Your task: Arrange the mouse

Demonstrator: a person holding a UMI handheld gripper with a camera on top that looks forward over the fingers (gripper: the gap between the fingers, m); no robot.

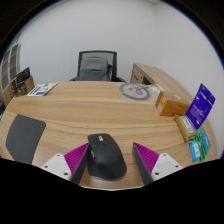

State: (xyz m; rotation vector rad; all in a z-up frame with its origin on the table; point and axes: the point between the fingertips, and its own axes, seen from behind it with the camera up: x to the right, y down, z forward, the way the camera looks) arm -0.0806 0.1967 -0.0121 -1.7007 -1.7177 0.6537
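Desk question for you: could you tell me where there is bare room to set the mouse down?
The wooden desk is bare across its middle, between the mouse pad and the boxes. The mouse stands between the open gripper's fingers. The side with the boxes and roll of tape is crowded.

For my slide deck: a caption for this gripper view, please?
Open gripper straddles a black mouse on the wooden desk.

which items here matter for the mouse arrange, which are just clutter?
Job:
mouse, between the fingers of the open gripper
mouse pad, dark, beside it on the desk

Lying about:
purple box
wooden box
round coil
papers
office chair beyond the desk
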